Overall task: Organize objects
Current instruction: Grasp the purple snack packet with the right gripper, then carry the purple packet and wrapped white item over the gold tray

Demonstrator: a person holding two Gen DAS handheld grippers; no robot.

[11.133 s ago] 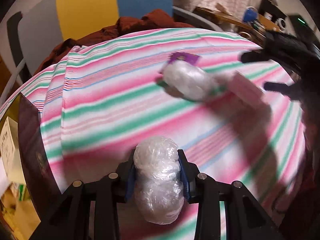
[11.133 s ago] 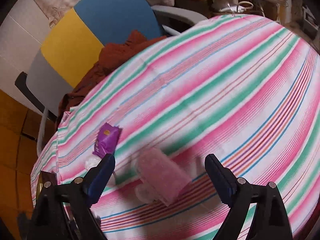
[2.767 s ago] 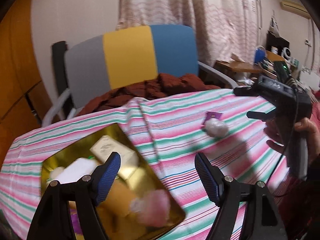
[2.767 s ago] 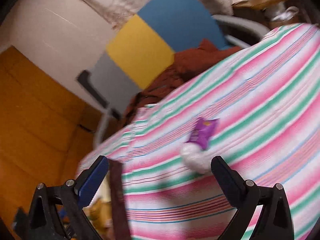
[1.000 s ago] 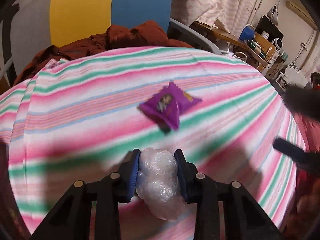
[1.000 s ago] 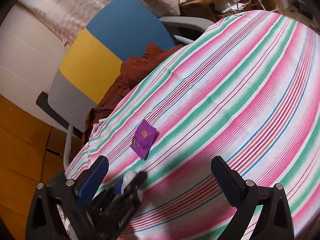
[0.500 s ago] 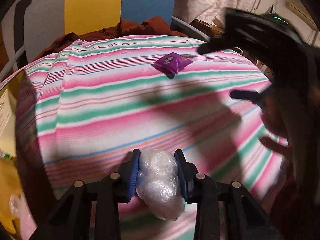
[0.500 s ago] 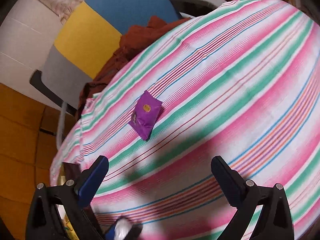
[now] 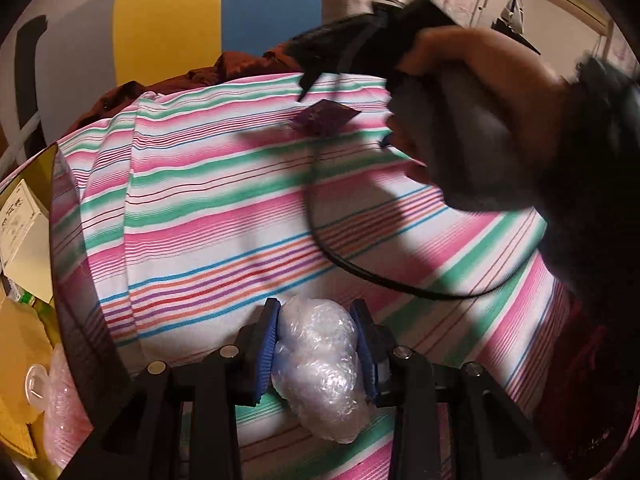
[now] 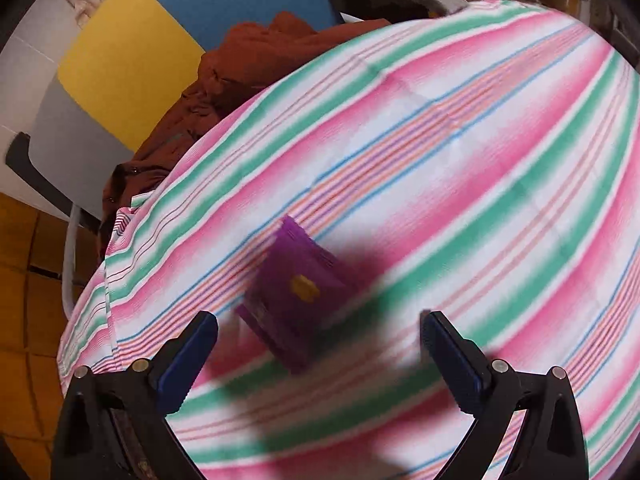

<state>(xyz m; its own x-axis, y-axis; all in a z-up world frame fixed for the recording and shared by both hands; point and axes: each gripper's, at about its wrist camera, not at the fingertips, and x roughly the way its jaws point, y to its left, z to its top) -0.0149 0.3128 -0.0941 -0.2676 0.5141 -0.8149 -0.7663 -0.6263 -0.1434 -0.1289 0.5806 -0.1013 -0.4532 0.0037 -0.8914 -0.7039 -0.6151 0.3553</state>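
- The left gripper (image 9: 318, 338) is clamped on a clear plastic-wrapped bundle (image 9: 320, 364), its blue pads pressing both sides; the bundle sticks out past the fingertips above the striped tablecloth (image 9: 208, 216).
- The right gripper (image 10: 318, 334) has its jaws spread wide with nothing between them, and hangs just above the purple packet (image 10: 296, 292).
- The purple packet lies flat on the striped tablecloth, toward the far edge next to the chair (image 10: 132, 40), partly inside the gripper's shadow; in the right wrist view it is blurred.
- In the left wrist view the purple packet (image 9: 324, 118) sits well beyond the bundle, under the front of the right gripper, which a hand (image 9: 472, 92) holds by its handle; a black cable (image 9: 332, 248) loops down from it.
- At the left edge of the tablecloth, a gold tray (image 9: 44, 156) holds a cream box (image 9: 24, 236) and a pink wrapped item (image 9: 60, 412).
- A rust-brown cloth (image 10: 256, 68) lies heaped on the chair behind the tablecloth.
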